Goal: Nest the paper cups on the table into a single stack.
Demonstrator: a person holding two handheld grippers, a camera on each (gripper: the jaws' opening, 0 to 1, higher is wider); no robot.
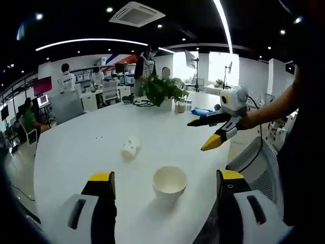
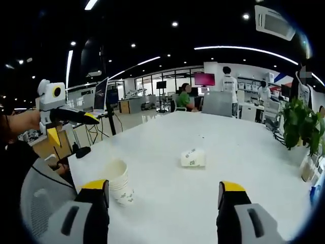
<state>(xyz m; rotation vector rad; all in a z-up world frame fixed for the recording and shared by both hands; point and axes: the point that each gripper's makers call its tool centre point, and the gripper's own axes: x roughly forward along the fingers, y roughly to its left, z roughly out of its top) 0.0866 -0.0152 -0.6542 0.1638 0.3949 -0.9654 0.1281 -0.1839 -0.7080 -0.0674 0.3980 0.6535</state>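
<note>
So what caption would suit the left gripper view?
Open left claw hovers near an upright paper cup; another cup lies tipped on the white table.

upright white paper cup [image 1: 169,184], second cup [image 1: 130,147] on its side

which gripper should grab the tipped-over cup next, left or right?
Probably left. In the left gripper view its open left gripper already faces the table, with the upright cup between its jaws and the lying cup just beyond. The right gripper hangs open above the table's edge, off to the side.
</note>
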